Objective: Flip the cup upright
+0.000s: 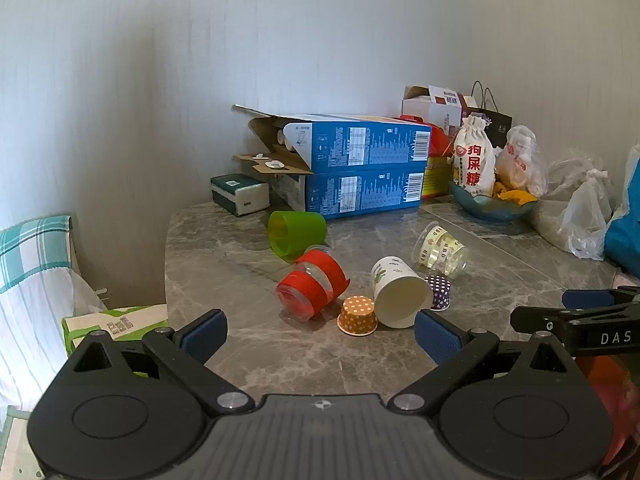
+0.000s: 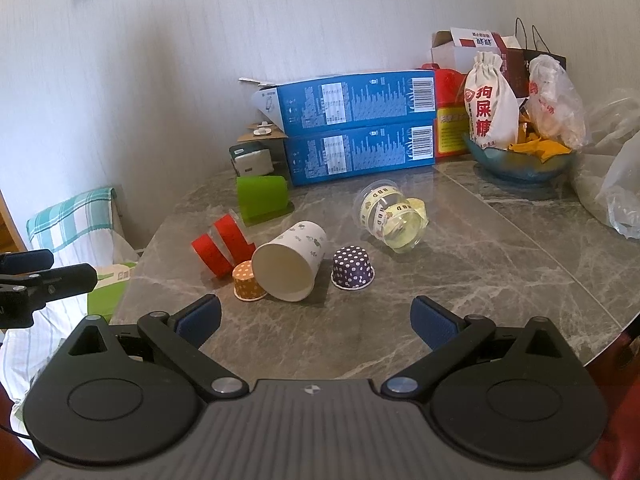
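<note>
Several cups lie on the grey marble table (image 1: 248, 360) (image 2: 500, 264). A white paper cup (image 1: 398, 296) (image 2: 289, 261) lies on its side, mouth toward me. A clear cup with red bands (image 1: 312, 288) (image 2: 222, 246), a green cup (image 1: 297, 234) (image 2: 262, 199) and a clear cup with yellow tape (image 1: 440, 252) (image 2: 394, 216) also lie on their sides. An orange dotted cup (image 1: 358, 315) (image 2: 247, 281) and a purple dotted cup (image 1: 439, 291) (image 2: 353, 267) stand upside down. My left gripper (image 1: 320, 334) and right gripper (image 2: 316, 320) are open and empty, short of the cups.
Two stacked blue boxes (image 1: 366, 168) (image 2: 358, 126), a tissue pack (image 1: 240, 194), a blue bowl of snacks (image 2: 520, 160) with a white pouch (image 2: 490, 100), and plastic bags (image 2: 616, 184) line the back. A checked cushion (image 1: 32, 248) sits left of the table edge.
</note>
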Demonstrator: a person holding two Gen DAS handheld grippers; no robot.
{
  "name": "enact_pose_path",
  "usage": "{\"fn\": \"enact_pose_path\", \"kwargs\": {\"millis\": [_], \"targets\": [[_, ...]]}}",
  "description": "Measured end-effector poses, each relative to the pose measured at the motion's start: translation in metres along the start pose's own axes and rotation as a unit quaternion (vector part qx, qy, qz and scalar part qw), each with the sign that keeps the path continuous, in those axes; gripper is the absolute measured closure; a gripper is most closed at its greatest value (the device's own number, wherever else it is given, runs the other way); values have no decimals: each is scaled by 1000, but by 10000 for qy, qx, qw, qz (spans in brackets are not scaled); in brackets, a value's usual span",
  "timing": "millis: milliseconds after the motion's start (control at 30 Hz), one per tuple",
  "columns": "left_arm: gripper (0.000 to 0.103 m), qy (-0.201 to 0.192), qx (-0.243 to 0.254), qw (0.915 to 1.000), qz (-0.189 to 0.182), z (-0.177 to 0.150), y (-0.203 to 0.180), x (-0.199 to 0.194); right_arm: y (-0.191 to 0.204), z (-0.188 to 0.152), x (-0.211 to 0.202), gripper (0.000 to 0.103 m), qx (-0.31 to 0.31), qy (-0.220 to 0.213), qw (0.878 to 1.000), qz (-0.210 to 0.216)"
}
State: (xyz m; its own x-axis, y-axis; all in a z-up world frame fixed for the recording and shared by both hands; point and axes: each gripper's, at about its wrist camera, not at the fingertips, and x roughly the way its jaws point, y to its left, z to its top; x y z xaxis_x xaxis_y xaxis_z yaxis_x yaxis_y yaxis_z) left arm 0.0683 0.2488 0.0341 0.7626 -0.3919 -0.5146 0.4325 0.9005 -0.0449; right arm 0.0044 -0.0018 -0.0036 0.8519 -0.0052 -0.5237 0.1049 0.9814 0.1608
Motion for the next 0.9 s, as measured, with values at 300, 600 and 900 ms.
{"fn": "enact_pose_path", "kwargs": {"millis": [300, 600, 900], "targets": [[2, 5, -26, 10000, -39, 1, 1, 1, -1, 0, 3, 1, 28, 46, 10000, 0], [2, 3, -33, 9999, -98, 0, -1, 1, -2, -1, 4, 1, 43, 57, 10000, 0], [2, -9, -8, 9999, -161, 1, -4, 0, -2, -2, 4, 1, 72, 66, 10000, 3]]}}
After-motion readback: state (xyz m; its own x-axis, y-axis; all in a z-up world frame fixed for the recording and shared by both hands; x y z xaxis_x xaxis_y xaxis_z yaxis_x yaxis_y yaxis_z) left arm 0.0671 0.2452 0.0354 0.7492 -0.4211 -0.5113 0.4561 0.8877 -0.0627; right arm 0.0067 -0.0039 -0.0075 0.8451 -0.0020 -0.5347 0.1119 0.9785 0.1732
